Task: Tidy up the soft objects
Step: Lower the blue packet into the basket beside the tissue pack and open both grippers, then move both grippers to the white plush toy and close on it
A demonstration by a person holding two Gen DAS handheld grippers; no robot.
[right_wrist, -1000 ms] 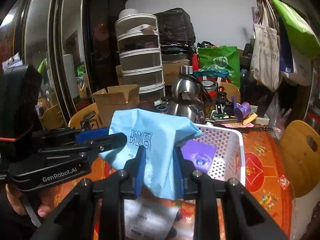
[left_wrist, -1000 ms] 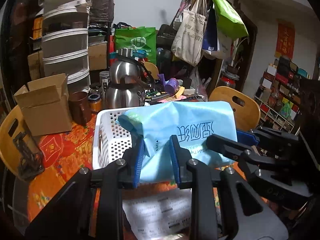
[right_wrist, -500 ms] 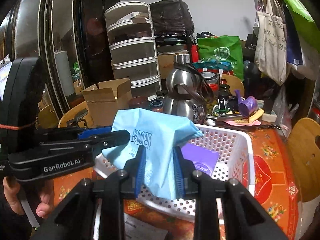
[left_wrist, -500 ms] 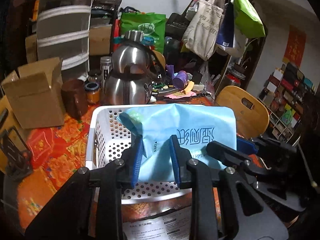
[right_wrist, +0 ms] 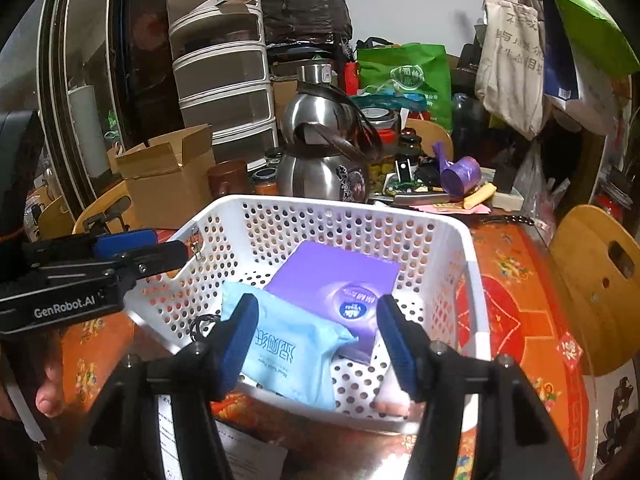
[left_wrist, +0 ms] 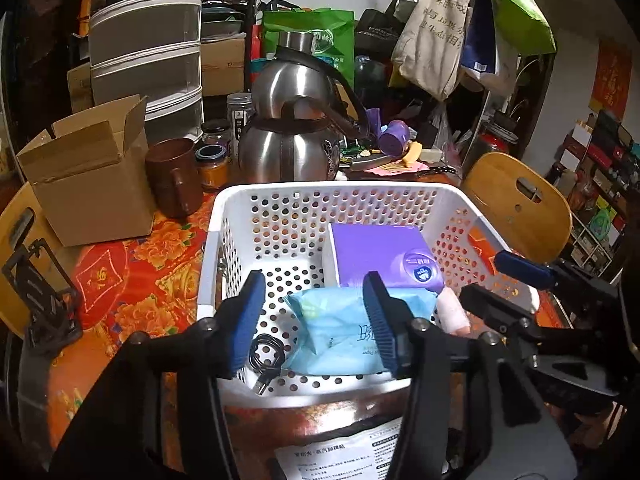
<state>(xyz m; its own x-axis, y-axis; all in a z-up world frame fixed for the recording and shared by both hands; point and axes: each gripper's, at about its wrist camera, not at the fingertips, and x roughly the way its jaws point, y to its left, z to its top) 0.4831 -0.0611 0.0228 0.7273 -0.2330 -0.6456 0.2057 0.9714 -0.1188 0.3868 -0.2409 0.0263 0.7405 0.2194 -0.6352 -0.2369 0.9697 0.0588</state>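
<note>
A light blue soft tissue pack lies in the near part of the white perforated basket, partly on a purple tissue pack. My left gripper is open just above the blue pack, at the basket's near edge. My right gripper is open over the same pack. Neither holds anything. A black cable lies on the basket floor to the left of the blue pack.
The basket stands on a red and orange floral tablecloth. Behind it are a steel kettle, a brown mug, a cardboard box and jars. A printed paper lies in front. A wooden chair stands to the right.
Both grippers held the blue pack above the basket and moved it forward over the basket. Now both have opened and the pack lies inside the basket.
</note>
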